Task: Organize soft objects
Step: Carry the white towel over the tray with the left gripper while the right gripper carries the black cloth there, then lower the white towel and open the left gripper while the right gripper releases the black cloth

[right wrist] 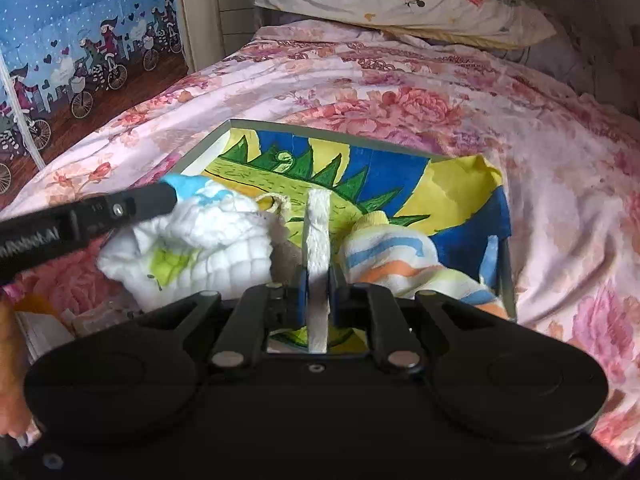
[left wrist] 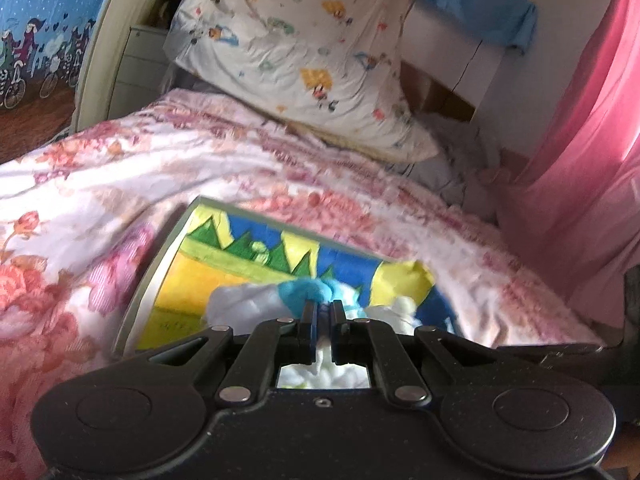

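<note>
A grey box lined with a yellow, blue and green drawing sits on the floral bed; it also shows in the left wrist view. My left gripper is shut on the blue edge of a white quilted cloth, held over the box's left side; the cloth and the left gripper also show in the right wrist view. My right gripper is shut on a thin white cloth strip standing on edge in the box. A striped cloth lies in the box's right part.
A floral pink bedspread covers the bed. A cartoon-print pillow leans at the head. A pink curtain hangs at the right, a blue wardrobe cover stands at the left, and white drawers are beside the bed.
</note>
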### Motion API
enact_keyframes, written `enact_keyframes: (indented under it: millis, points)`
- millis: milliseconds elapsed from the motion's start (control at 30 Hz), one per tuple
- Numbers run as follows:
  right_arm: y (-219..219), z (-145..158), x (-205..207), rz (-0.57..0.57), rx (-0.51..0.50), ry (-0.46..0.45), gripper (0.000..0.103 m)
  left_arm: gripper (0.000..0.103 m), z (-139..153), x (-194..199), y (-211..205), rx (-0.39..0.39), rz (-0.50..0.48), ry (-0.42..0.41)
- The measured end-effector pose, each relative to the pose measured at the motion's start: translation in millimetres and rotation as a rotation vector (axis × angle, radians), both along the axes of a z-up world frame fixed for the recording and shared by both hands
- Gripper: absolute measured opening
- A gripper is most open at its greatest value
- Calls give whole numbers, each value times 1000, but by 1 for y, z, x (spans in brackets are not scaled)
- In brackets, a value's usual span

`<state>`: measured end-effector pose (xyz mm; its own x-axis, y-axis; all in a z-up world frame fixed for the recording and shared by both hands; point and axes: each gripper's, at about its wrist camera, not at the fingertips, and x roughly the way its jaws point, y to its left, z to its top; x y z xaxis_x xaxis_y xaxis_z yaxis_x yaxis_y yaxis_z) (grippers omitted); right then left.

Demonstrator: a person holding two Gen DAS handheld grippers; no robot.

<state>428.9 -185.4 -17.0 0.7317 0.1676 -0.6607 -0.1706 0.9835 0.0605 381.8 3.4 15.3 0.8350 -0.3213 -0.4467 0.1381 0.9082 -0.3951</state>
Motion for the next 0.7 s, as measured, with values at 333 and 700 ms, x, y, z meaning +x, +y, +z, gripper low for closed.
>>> enact_keyframes:
  millis: [333, 700]
  points:
    - [-5, -7, -6, -6, 48, -11, 13, 18, -4, -6, 8, -10, 17, 30]
    - [-15, 28, -53, -19, 81, -98, 53, 59, 17, -45, 16, 3, 49, -23]
